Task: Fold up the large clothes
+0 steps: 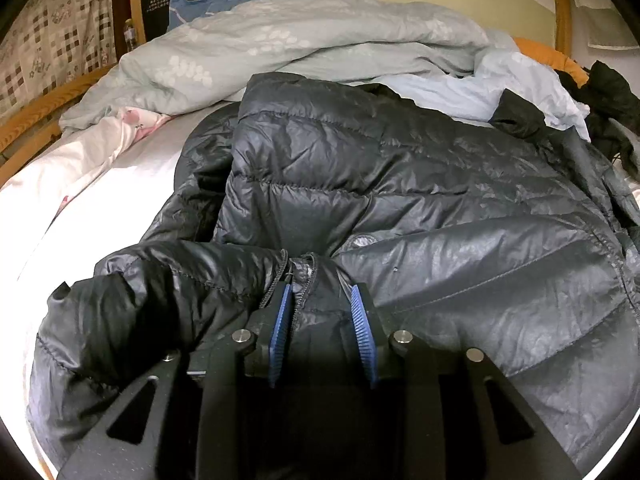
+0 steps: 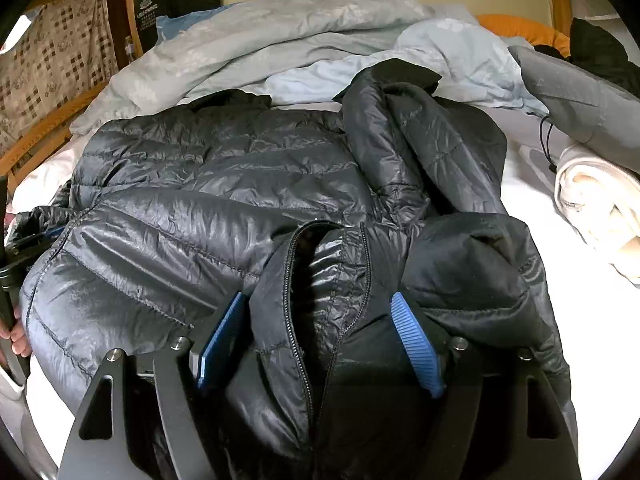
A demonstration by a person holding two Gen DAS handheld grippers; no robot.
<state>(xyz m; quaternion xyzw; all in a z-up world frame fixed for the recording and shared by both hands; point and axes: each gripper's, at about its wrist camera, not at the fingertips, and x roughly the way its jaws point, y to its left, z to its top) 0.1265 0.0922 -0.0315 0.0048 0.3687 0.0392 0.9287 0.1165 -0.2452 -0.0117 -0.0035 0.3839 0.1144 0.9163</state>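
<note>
Jacket [image 1: 420, 184], black, quilted and shiny, lies spread across the white sheet [image 1: 120, 184] of a bed, its body running from the near edge toward a rumpled pale blue-grey duvet [image 1: 280, 44] at the far side.

Left gripper [image 1: 320, 296]: blue ribbed pads [image 1: 280, 320] are drawn in close on a bunched fold of the jacket at its zip edge. Fabric fills the narrow gap and both pads press on it; the jacket is clamped. A sleeve [image 1: 120, 300] trails off to the left of this grip onto the sheet.

Right gripper [image 2: 320, 304]: jaws stand wide, with the open zip [image 2: 296, 312] and a thick roll of the jacket between them. The pads [image 2: 416, 340] sit at either side of that roll; the fabric bulges up to them, but no squeeze is evident. Grip released.

In the right wrist view a hand [image 2: 18, 336] shows at the far left edge, on the other tool's handle. A grey garment [image 2: 580, 96] and a cream folded cloth [image 2: 592, 200] lie to the right of the jacket, apart from it. An orange pillow [image 2: 520, 28] sits beyond the duvet.
</note>
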